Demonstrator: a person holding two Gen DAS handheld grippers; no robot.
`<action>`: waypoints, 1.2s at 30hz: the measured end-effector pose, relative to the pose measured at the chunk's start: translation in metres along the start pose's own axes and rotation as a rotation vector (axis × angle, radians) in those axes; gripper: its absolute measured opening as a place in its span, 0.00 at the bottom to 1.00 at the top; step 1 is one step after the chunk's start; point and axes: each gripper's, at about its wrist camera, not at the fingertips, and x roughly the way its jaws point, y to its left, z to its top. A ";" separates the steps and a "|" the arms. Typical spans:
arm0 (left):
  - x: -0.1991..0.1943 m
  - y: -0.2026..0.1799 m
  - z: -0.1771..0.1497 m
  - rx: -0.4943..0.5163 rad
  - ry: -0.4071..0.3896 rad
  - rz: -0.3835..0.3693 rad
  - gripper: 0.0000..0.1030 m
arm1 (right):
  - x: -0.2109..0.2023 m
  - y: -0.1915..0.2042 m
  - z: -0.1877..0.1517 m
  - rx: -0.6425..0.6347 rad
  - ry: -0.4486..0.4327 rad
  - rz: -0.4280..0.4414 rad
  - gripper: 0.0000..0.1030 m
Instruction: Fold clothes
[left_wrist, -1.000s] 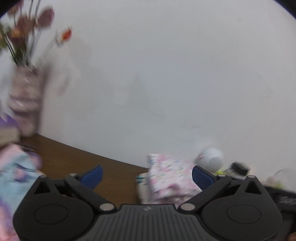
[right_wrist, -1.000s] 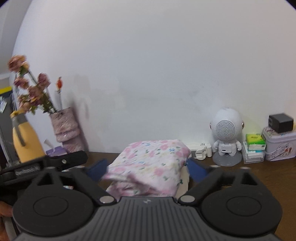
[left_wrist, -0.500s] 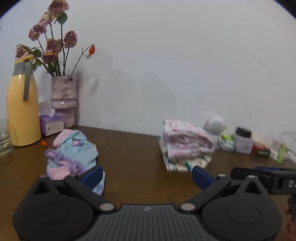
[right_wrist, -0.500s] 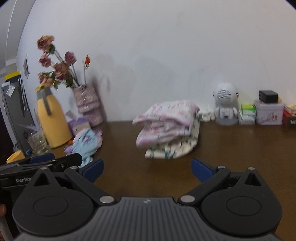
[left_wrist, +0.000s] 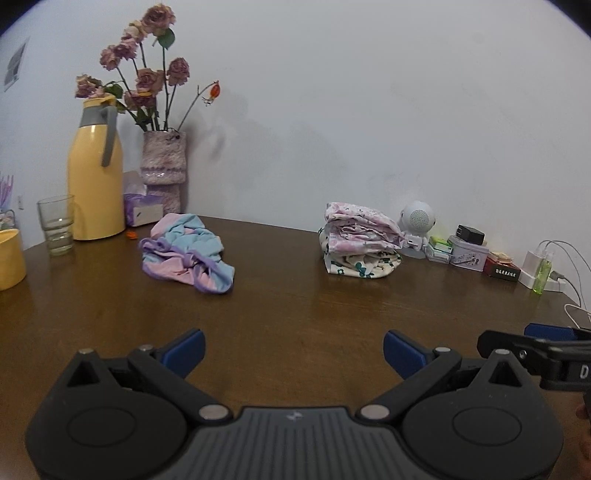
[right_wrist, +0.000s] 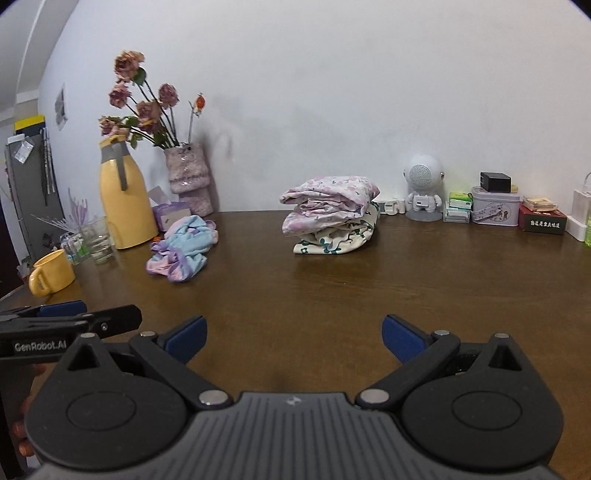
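A crumpled pink, blue and purple garment lies on the brown table at the left; it also shows in the right wrist view. A folded stack, pink floral cloth on a white green-print cloth, sits near the wall; it also shows in the right wrist view. My left gripper is open and empty, low over the table's near part. My right gripper is open and empty, beside the left one and far back from both cloths.
A yellow jug, a glass, a flower vase, a tissue box and a yellow mug stand at the left. A white robot speaker, tins, boxes and chargers line the back right wall.
Both grippers have pulled back from the folded stack toward the table's near side. The stack stays by the wall. Both grippers remain open.
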 end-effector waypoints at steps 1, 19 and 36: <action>-0.005 -0.001 -0.002 0.004 0.001 0.004 1.00 | -0.004 0.001 -0.003 -0.006 0.003 0.002 1.00; -0.065 -0.018 -0.027 -0.006 -0.026 0.062 1.00 | -0.037 0.019 -0.017 -0.095 -0.036 -0.007 1.00; -0.064 -0.015 -0.035 -0.020 -0.008 0.085 1.00 | -0.033 0.019 -0.018 -0.096 -0.018 -0.005 1.00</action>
